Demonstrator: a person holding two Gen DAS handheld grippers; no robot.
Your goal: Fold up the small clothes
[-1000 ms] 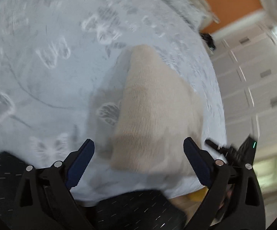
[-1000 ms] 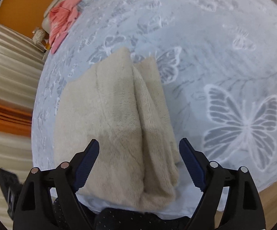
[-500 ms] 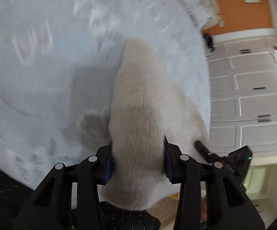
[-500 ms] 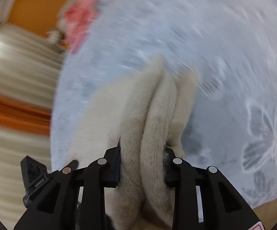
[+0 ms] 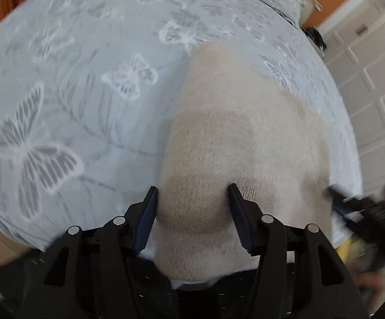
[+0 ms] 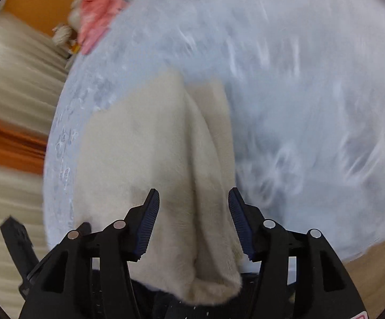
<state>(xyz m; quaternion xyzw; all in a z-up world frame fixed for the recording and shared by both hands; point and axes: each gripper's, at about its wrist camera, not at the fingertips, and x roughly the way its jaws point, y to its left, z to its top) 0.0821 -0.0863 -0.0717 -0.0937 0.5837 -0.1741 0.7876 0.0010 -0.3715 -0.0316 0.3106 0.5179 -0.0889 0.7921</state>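
A folded beige knit garment (image 5: 235,138) lies on a pale blue cloth with butterfly prints (image 5: 59,106). My left gripper (image 5: 192,207) is shut on the garment's near left corner, its pads pressing into the bulging fabric. In the right wrist view the garment (image 6: 149,138) shows its stacked folds. My right gripper (image 6: 193,212) is closed around the near right end of the folds; there is a little slack beside the pads. The right gripper's body shows at the right edge of the left wrist view (image 5: 373,212).
A pink garment (image 6: 99,10) lies at the far end of the surface. White cabinet doors (image 5: 373,74) stand to the right, a beige and orange curtain (image 6: 8,122) to the left. The surface's near edge runs just below both grippers.
One second ago both grippers were open over the garment's near edge. They closed on its two corners half a second ago and still hold it; both views have shifted, with motion blur.
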